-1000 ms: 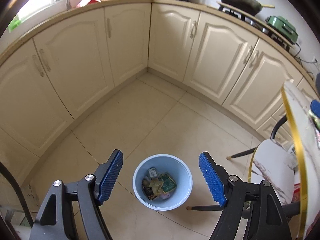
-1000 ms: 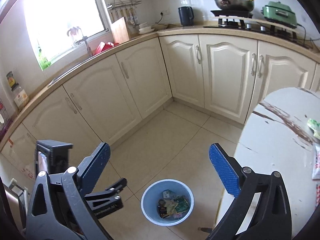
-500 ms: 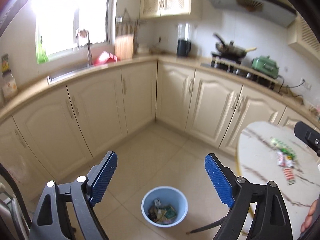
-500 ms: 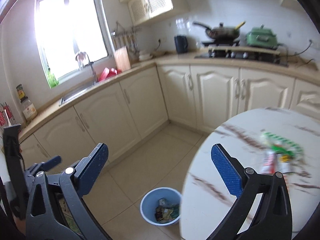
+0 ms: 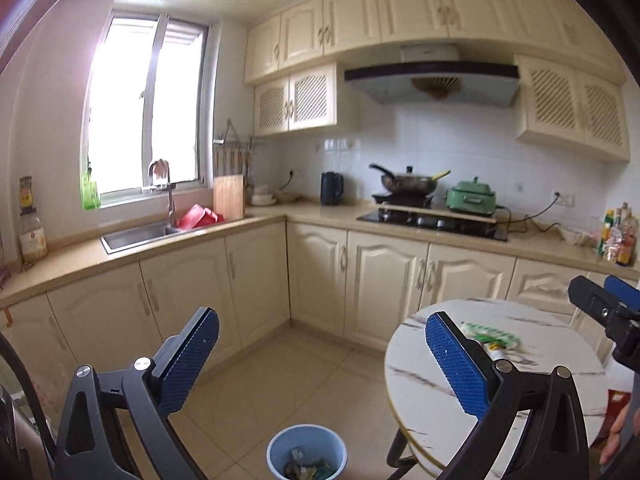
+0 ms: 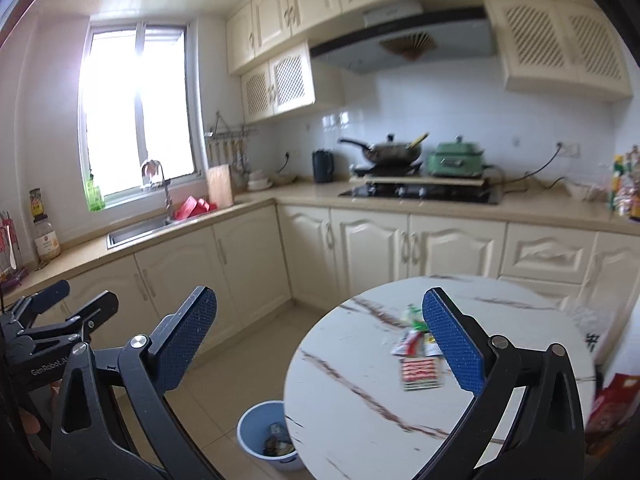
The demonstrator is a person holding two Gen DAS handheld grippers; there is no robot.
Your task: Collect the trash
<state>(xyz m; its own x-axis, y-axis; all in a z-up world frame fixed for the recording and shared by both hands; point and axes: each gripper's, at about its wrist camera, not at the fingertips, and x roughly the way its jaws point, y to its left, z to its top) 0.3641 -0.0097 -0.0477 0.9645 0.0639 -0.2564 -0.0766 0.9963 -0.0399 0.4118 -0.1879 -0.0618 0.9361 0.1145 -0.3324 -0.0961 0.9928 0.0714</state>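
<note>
A blue bin (image 5: 306, 454) with wrappers inside stands on the floor below and between my left gripper's pads. My left gripper (image 5: 320, 320) is held in the air, its jaws opening wide with nothing between them. My right gripper (image 6: 319, 296) is open and empty too, and hangs over the edge of a round marble table (image 6: 360, 380). Blurred trash lies on that table: a green wrapper (image 6: 414, 316) and a red-and-white wrapper (image 6: 418, 372) beside the right pad. The left wrist view shows the green wrapper (image 5: 488, 334) on the table (image 5: 424, 400). The bin (image 6: 260, 428) sits left of the table.
Cream cabinets (image 5: 384, 280) and a counter run around the corner, with a sink (image 5: 136, 234), a kettle (image 5: 331, 188), a wok (image 5: 408, 184) and a green pot (image 5: 470, 196). A red packet (image 6: 612, 400) lies at the right edge. A hand (image 5: 618, 432) shows bottom right.
Both grippers rose and tilted up from the floor and bin toward the kitchen wall. The round table with wrappers came into view. The left jaws spread wider.
</note>
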